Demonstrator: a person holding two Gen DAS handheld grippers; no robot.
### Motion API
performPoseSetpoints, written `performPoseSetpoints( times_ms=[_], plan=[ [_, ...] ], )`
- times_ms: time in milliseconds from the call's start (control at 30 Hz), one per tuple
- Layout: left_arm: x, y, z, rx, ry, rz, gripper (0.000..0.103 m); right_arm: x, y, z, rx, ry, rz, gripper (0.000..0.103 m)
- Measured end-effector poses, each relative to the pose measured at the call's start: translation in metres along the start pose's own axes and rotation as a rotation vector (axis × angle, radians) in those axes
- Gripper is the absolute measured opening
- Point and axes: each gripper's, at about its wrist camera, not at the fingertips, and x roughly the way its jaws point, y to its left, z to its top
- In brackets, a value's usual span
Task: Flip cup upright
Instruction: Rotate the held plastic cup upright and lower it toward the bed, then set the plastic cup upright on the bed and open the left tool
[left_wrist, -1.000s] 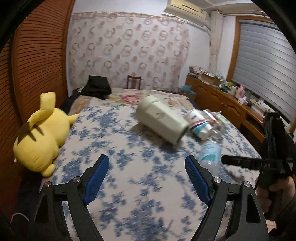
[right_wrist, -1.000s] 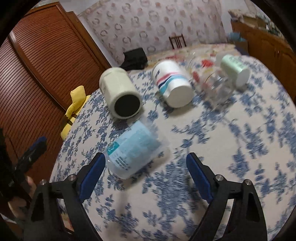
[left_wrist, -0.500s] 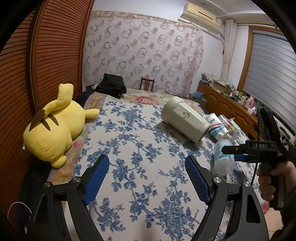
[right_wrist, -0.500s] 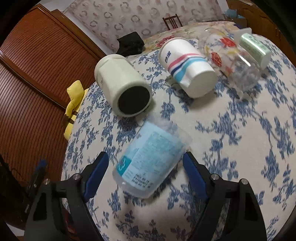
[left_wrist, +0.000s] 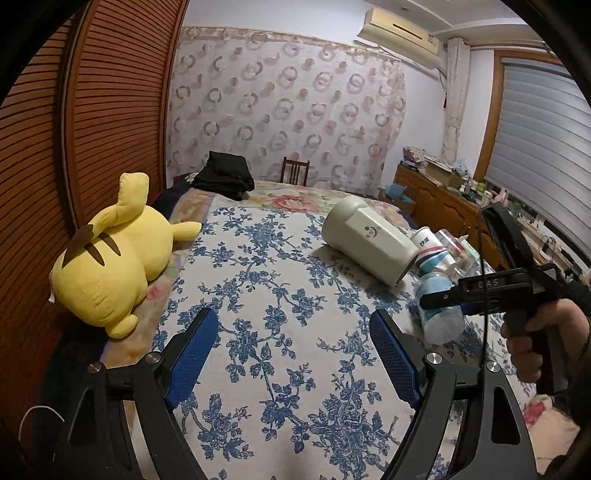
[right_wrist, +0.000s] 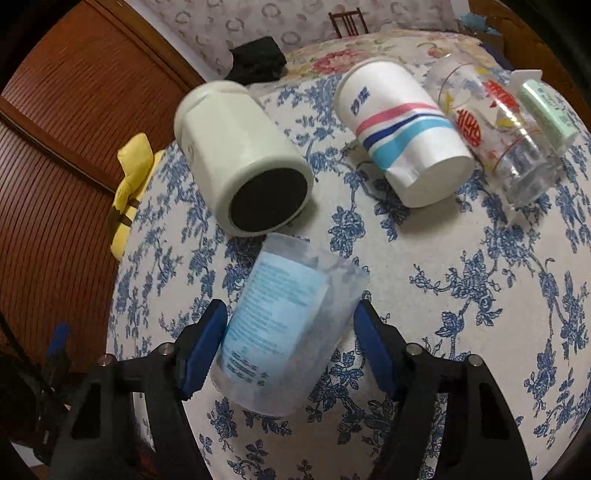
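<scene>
1. Bed (left_wrist: 280, 295) with a blue floral cover carries everything; it is a soft surface, so cups on their sides sit still rather than rolling.
2. Yellow plush (left_wrist: 110, 254) lies at the far-left edge against the wooden wardrobe, well apart from the cups (irrelevant).
3. Cream canister (right_wrist: 240, 158) lies on its side, dark end facing the camera, just beyond the target.
4. Paper cup (right_wrist: 402, 133), striped, lies on its side to the right of the canister; beside it a glass tumbler (right_wrist: 498, 125) with red print, also lying down.
5. Clear plastic cup (right_wrist: 280, 328) with a blue label, the task's thing, lies on its side near-centre, between the right gripper's (right_wrist: 288, 350) jaws. They bracket its body across the width, probably so a wrist roll can stand it up. The jaws are apart; the left pad looks touching, the right side shows a gap (not clamped yet).
6. Left gripper (left_wrist: 295, 354) hangs over bare bedcover, jaws wide apart, holding nothing (likely parked out of the way).
</scene>
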Motion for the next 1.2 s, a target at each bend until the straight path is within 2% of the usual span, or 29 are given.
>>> performPoseSetpoints(
  times_ms=[133,233,367,500,633,1033,1200],
  plan=[
    [0.001,0.002,0.001,0.005,0.0,0.0,0.085,0.0,-0.003,0.004,-0.009,0.009,-0.009,0.068],
    [0.002,0.002,0.001,0.009,0.003,0.001,0.085,-0.009,-0.003,-0.001,-0.039,-0.018,-0.013,0.066],
    [0.003,-0.001,0.001,0.017,0.006,0.0,0.085,-0.035,0.003,-0.019,-0.143,-0.16,-0.007,0.066],
    [0.008,-0.005,0.001,0.022,0.016,-0.003,0.085,-0.056,0.007,-0.035,-0.287,-0.337,-0.086,0.066],
    [0.01,-0.012,0.001,0.039,0.021,0.0,0.085,-0.053,0.009,-0.042,-0.386,-0.395,-0.149,0.066],
    [0.014,-0.02,0.001,0.06,0.026,0.008,0.085,-0.055,0.008,-0.055,-0.443,-0.476,-0.116,0.067],
    [0.014,-0.022,0.001,0.06,0.023,0.008,0.085,-0.051,0.009,-0.058,-0.446,-0.444,-0.1,0.067]
  ],
)
